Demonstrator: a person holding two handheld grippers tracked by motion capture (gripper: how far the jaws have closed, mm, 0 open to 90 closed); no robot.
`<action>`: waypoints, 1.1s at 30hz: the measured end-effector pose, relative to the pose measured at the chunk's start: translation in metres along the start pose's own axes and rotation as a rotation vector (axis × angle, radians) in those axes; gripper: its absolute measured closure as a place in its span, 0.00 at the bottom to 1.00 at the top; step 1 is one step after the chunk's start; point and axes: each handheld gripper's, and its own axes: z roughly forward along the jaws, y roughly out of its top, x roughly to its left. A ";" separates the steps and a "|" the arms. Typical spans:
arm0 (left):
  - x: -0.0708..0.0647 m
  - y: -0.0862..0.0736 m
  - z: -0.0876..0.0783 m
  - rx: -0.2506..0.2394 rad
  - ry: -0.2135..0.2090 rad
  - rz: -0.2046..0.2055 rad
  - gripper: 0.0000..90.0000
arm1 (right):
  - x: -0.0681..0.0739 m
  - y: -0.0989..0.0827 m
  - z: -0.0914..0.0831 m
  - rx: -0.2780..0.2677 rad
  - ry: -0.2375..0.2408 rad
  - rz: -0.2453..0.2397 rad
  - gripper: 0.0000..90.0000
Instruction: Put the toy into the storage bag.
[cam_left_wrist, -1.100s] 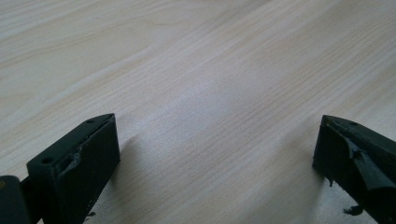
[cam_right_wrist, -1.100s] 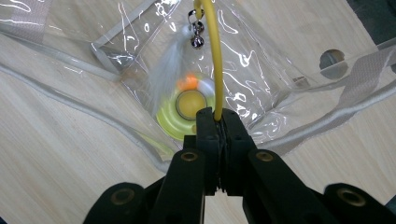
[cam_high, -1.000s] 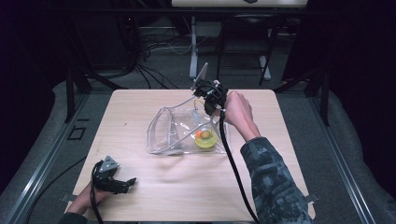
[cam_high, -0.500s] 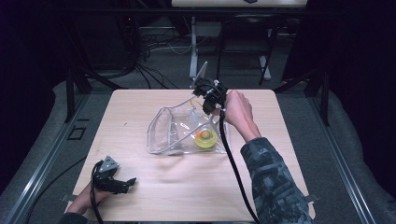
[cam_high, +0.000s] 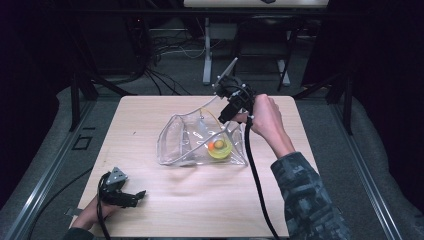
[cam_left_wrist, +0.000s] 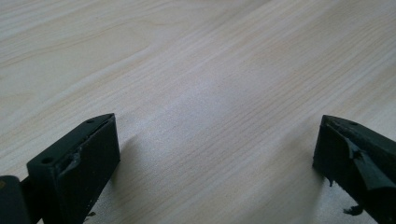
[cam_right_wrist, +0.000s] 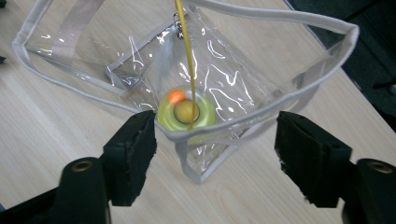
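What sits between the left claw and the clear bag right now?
Nothing: the high view shows bare tabletop between the left claw and the clear bag.

— What do I have from above?
— I see a clear bag (cam_high: 192, 142) at the centre of the wooden table (cam_high: 150, 115), a yellow ring (cam_high: 219, 149) inside it with an orange ball (cam_high: 218, 145) on it.
— And my grippers?
— My right gripper (cam_high: 226, 114) sits over the bag's upper right edge, jaws hard to read. My left gripper (cam_high: 131, 196) rests at lower left, jaws apart, well away from the bag
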 end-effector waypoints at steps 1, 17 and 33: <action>0.000 0.000 0.000 0.000 0.000 0.000 0.00 | 0.000 0.000 0.000 0.000 0.000 0.000 0.31; 0.000 0.000 0.001 -0.009 0.007 -0.001 0.00 | -0.026 -0.060 -0.013 -0.062 -0.004 0.098 0.15; 0.000 0.000 0.001 -0.009 0.008 -0.002 0.00 | -0.037 -0.121 0.019 -0.043 0.023 0.202 0.08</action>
